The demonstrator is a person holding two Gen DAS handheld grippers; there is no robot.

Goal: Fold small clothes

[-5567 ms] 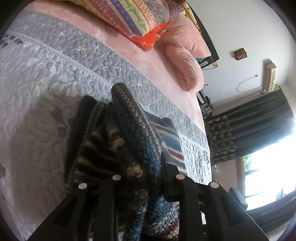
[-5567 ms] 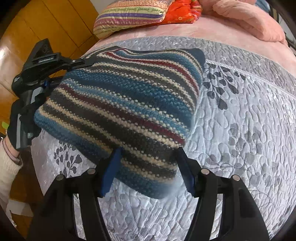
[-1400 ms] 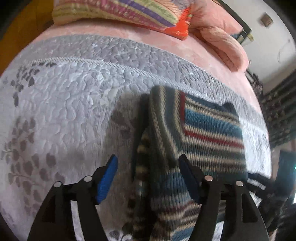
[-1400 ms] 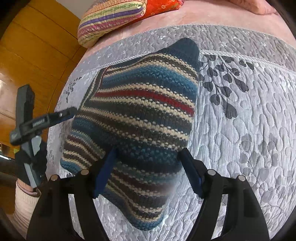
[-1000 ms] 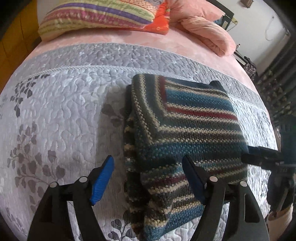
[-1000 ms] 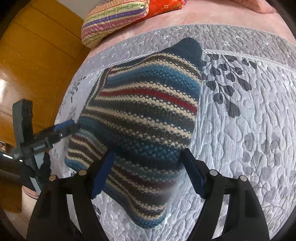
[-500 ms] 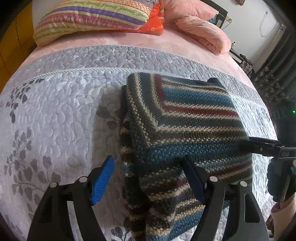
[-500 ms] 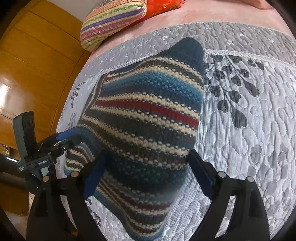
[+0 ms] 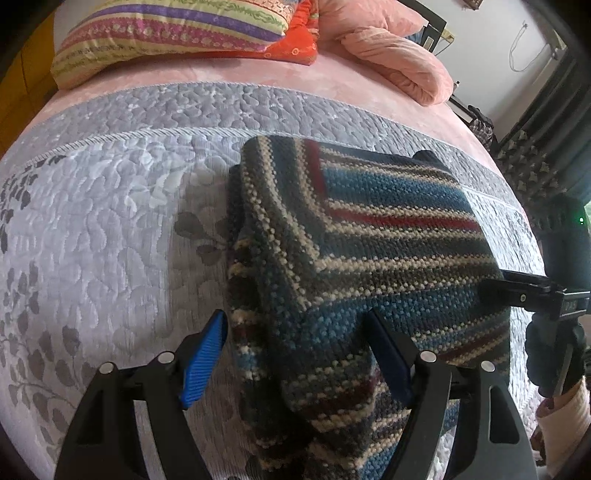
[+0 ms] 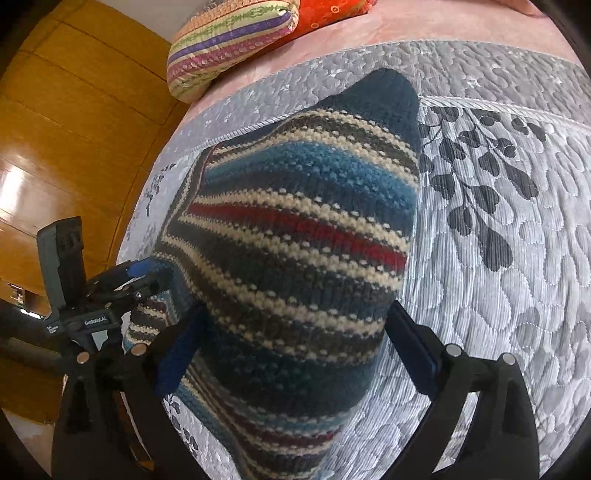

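Both tongs lowered closer | spread wide | straddling folded sweater [image 9: 369, 251]

Your striped knit garment [image 10: 295, 236] runs off the bottom edge; its bulk hides the quilted bedspread [image 10: 517, 258] underneath.

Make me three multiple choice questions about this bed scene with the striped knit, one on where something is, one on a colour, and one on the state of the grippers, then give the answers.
1. Where does the striped knit garment lie?
A. on the grey quilted bedspread
B. on the striped pillow
C. on the floor

2. What colour are the gripper pads?
A. red
B. blue
C. white

3. How do the left gripper and right gripper stand?
A. both shut on nothing
B. both open
C. one open, one shut

Answers: A, the knit rests folded on the grey quilt; B, blue shows on the finger pads; B, each wrist view shows fingers spread wide around the knit.
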